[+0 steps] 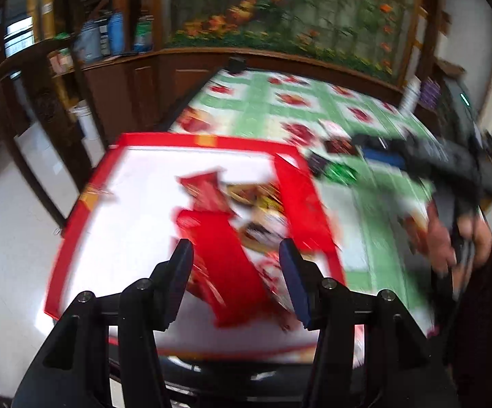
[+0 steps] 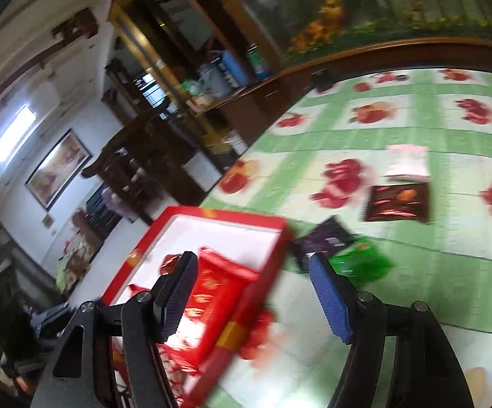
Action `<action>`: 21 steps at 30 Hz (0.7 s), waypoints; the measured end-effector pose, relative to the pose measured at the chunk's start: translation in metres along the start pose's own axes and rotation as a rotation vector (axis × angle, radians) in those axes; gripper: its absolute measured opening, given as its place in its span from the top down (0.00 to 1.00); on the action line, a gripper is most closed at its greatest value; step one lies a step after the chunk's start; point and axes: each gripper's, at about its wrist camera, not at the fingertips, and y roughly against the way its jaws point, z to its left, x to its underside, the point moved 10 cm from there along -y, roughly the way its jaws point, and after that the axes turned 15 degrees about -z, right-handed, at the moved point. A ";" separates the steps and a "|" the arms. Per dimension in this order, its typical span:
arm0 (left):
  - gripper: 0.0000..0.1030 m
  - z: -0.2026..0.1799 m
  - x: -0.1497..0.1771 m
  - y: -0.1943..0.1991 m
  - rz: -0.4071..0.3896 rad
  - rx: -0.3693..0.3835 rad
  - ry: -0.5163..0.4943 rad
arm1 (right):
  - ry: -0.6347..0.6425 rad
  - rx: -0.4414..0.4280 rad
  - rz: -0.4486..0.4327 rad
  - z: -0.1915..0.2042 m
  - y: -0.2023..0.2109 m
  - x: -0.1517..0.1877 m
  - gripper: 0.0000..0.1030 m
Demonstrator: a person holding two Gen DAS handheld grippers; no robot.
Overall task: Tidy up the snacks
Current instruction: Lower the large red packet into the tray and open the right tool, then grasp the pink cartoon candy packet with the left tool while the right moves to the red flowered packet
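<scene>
A red-rimmed box with a white inside (image 1: 86,204) sits at the near left of the table and holds several red snack packets (image 1: 225,258). My left gripper (image 1: 235,248) is open and empty, hovering above the packets in the box. In the right wrist view the same box (image 2: 212,214) lies at lower left with a red packet (image 2: 212,299) in it. My right gripper (image 2: 252,268) is open and empty over the box's right rim. A green packet (image 2: 361,265), a dark purple packet (image 2: 324,238), a brown packet (image 2: 399,202) and a pink-white packet (image 2: 407,163) lie on the cloth. Both views are blurred.
The table has a green and white cloth with red flowers (image 2: 382,306). A wooden cabinet with bottles (image 1: 110,37) stands at the back left. The other gripper and the hand holding it (image 1: 450,176) show at the right of the left wrist view.
</scene>
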 end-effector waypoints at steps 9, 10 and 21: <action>0.46 -0.084 0.052 0.018 0.080 0.231 -0.234 | -0.038 0.171 -0.075 -0.091 0.061 -0.028 0.31; 0.46 -0.091 0.058 0.019 0.087 0.254 -0.244 | -0.045 0.189 -0.079 -0.101 0.068 -0.030 0.31; 0.36 -0.133 0.065 0.006 0.047 0.303 -0.363 | -0.077 0.276 -0.127 -0.147 0.106 -0.045 0.31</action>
